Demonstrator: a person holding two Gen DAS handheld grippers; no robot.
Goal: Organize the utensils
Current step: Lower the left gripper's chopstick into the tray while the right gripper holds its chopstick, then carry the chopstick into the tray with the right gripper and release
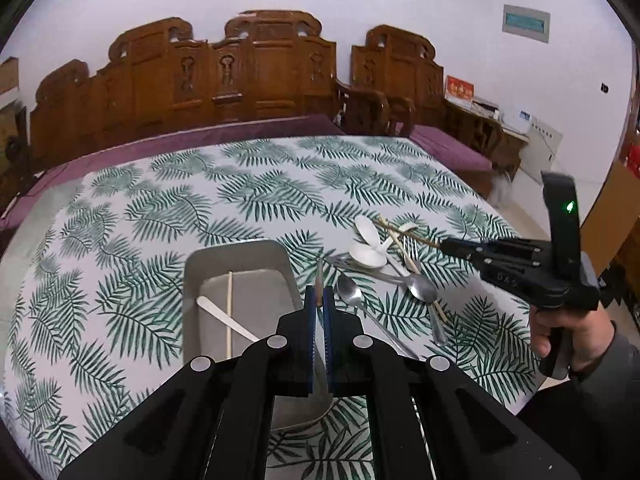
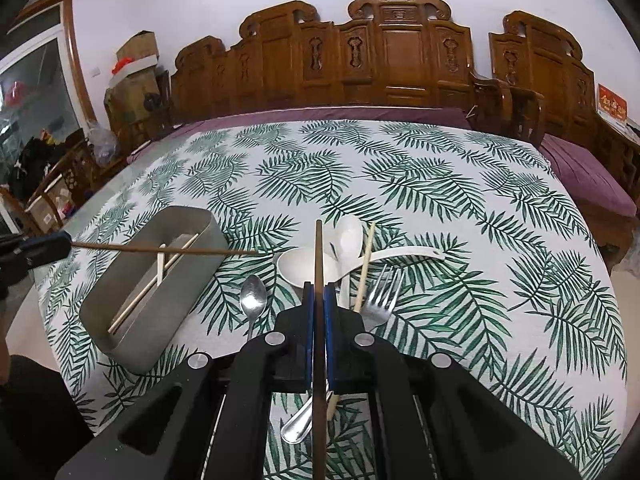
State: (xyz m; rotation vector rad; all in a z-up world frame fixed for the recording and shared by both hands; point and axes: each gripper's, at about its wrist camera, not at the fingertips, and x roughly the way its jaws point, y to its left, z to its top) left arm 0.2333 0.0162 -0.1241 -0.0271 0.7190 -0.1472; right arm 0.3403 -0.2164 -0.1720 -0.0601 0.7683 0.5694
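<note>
Left wrist view: right gripper [image 1: 444, 245] at three o'clock, hand [image 1: 568, 336] beneath, grasping a brown chopstick [image 2: 318, 280]; left gripper [image 1: 319, 300] grasps another chopstick [image 2: 160, 249] above the grey tray [image 2: 160, 312].

Your left gripper [image 1: 319, 300] body hides near end of grey oval metal tray [image 1: 192, 280] toward 6 o'clock. Dark brown chopstick [image 1: 319, 280] clamped there shows only short tip in left wrist view. In right wrist view, second dark brown chopstick [image 2: 318, 256] runs off frame at 6 o'clock. Handles of steel fork [image 2: 382, 300] and steel spoon [image 2: 253, 300] vanish behind your right gripper [image 2: 319, 296]. Small grey wall sign [image 1: 525, 23] at 1 o'clock: text too small to read.
</note>
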